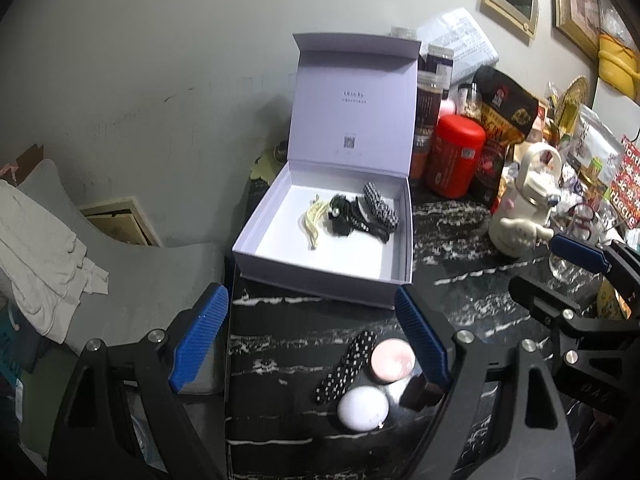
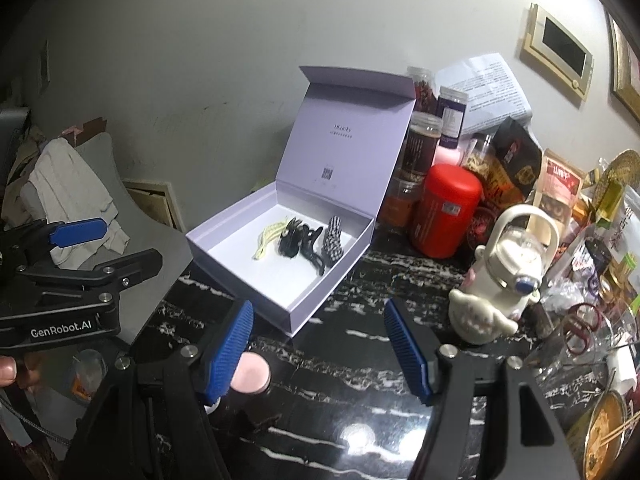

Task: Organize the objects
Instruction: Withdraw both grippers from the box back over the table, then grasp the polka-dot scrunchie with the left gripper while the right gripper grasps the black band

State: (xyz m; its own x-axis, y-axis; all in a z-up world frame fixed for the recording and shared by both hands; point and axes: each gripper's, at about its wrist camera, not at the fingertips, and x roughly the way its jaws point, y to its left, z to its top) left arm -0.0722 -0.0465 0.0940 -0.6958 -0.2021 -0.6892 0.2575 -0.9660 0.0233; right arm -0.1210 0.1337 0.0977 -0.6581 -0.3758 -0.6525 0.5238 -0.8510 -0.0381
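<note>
both grippers hover over the dark marbled surface (image 1: 288,344) with jaws spread and nothing between them: the left gripper (image 1: 312,344) just short of the open lilac box (image 1: 320,280), the right gripper (image 2: 320,348) beside it. inside the box lie a yellow clip (image 1: 314,218), two black clips and a checked clip (image 1: 382,204). a dotted clip (image 1: 346,366), a pink jar (image 1: 392,360) and a white jar (image 1: 362,408) rest on the surface near the left gripper.

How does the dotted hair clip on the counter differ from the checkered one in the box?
The dotted clip lies outside, on the black marble counter; the checkered clip is inside the open lavender box. The dotted clip has white dots on black; the checkered clip has a fine check. Both are long, dark clips.
</note>
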